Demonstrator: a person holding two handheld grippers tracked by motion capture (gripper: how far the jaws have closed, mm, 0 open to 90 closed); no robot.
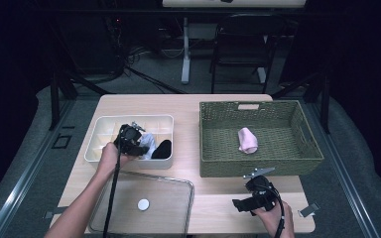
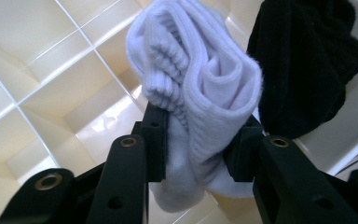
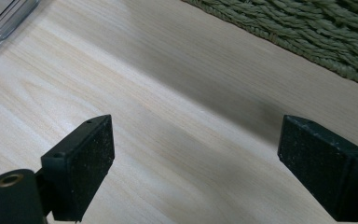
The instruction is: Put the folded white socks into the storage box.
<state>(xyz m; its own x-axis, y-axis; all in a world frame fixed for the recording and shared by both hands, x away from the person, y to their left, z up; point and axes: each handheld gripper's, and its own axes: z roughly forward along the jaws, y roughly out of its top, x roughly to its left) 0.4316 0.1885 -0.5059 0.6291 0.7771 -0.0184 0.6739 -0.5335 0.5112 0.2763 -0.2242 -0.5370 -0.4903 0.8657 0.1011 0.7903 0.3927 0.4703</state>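
Sorting socks between woven basket [image 1: 307, 148] and divided white tray [image 1: 99, 130]; direction of transfer not certain, but judged to be tray to basket.

Left gripper [image 1: 138, 141] over right half of tray, near its front edge. Jaws clenched on rolled white sock [image 2: 200, 93], pads pressing either side of the roll's lower half; upper folds bulging above the pads. Sock sitting in or just above a tray cell, contact with the cell floor not resolvable. Black sock [image 2: 303, 60] just beside it, touching or nearly so, toward the tray's right wall; not gripped.

Right gripper [image 3: 196, 163] near front-right corner of table [image 1: 213, 111], just in front of the basket's front wall. Jaws released, wide apart, nothing between them but bare wood.

Pink sock [image 1: 248, 140] lying alone near centre of basket floor, apart from all walls. Clear lid [image 1: 144, 206] flat at front-left edge of table, in front of the tray, untouched.

Progress, judged: one sock in basket, one in grasp, one left in tray. Roughly a third done. Left to do: lift white roll clear of the dividers, carry across to basket, release; then same for black sock. Lid possibly to go back on tray afterwards, unconfirmed. Remaining tray cells appear vacant.
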